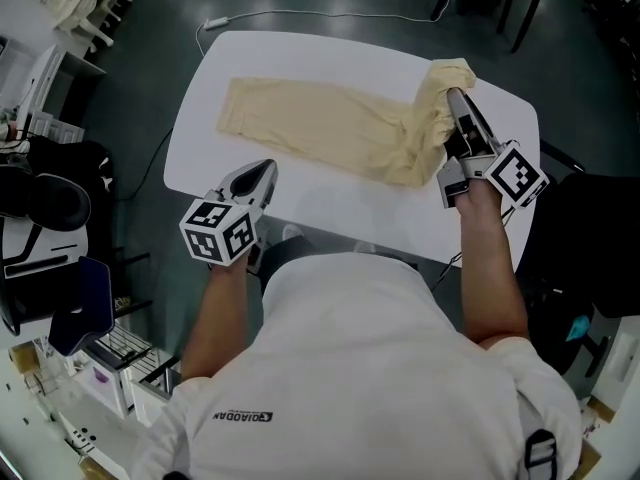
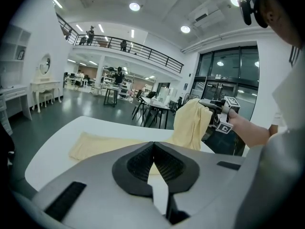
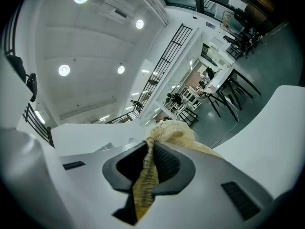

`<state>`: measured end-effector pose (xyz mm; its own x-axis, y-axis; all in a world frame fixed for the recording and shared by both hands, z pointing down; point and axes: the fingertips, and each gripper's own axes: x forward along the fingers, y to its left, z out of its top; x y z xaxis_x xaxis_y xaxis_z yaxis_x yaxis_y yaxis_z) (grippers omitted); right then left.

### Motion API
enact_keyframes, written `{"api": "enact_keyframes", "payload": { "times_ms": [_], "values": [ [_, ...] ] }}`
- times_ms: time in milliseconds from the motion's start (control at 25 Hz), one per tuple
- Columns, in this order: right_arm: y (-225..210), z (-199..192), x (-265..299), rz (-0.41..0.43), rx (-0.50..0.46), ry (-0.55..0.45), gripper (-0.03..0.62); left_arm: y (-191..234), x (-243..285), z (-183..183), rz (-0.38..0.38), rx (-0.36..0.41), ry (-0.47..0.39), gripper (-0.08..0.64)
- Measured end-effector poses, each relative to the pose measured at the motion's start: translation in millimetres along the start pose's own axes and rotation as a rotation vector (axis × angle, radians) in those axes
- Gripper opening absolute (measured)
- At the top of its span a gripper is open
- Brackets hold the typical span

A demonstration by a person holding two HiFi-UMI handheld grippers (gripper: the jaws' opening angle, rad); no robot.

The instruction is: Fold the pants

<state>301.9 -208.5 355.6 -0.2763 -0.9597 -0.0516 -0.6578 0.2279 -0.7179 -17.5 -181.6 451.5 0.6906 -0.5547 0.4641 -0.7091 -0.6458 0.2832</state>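
Observation:
Pale yellow pants (image 1: 330,128) lie lengthwise across the white table (image 1: 300,58). Their right end is bunched and raised off the table, with my right gripper (image 1: 455,96) shut on it. In the right gripper view the cloth (image 3: 171,130) is pinched between the jaws of the right gripper (image 3: 150,144) and hangs down through them. My left gripper (image 1: 268,168) hovers at the table's near left edge, short of the pants. Its jaws meet at the tips with nothing between them (image 2: 153,144). The left gripper view shows the flat part of the pants (image 2: 102,146) and the lifted end (image 2: 190,123) beside the right gripper (image 2: 209,106).
A black chair (image 1: 40,198) stands left of the table. A white cable (image 1: 300,16) runs over the dark floor behind it. A rack with small items (image 1: 100,368) is at the lower left. Tables and chairs (image 2: 152,111) stand farther off in the hall.

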Motion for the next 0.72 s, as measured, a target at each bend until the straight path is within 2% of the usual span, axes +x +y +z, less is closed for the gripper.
{"api": "enact_keyframes", "payload": {
  "times_ms": [160,480,720],
  "values": [
    [12.1,-5.4,10.2,-0.008,-0.027,-0.005,0.060,16.9,-3.1,4.7,-0.010,0.009,-0.008,0.028],
    [50.3,-34.1,63.5,-0.098,-0.087,-0.046,0.060,104.2,-17.7,24.1,-0.080,0.046,0.023,0.028],
    [74.5,-45.7,96.2,-0.159,-0.127,-0.087,0.060,159.1,-18.1,43.1,-0.139,0.045,0.014,0.028]
  ]
}}
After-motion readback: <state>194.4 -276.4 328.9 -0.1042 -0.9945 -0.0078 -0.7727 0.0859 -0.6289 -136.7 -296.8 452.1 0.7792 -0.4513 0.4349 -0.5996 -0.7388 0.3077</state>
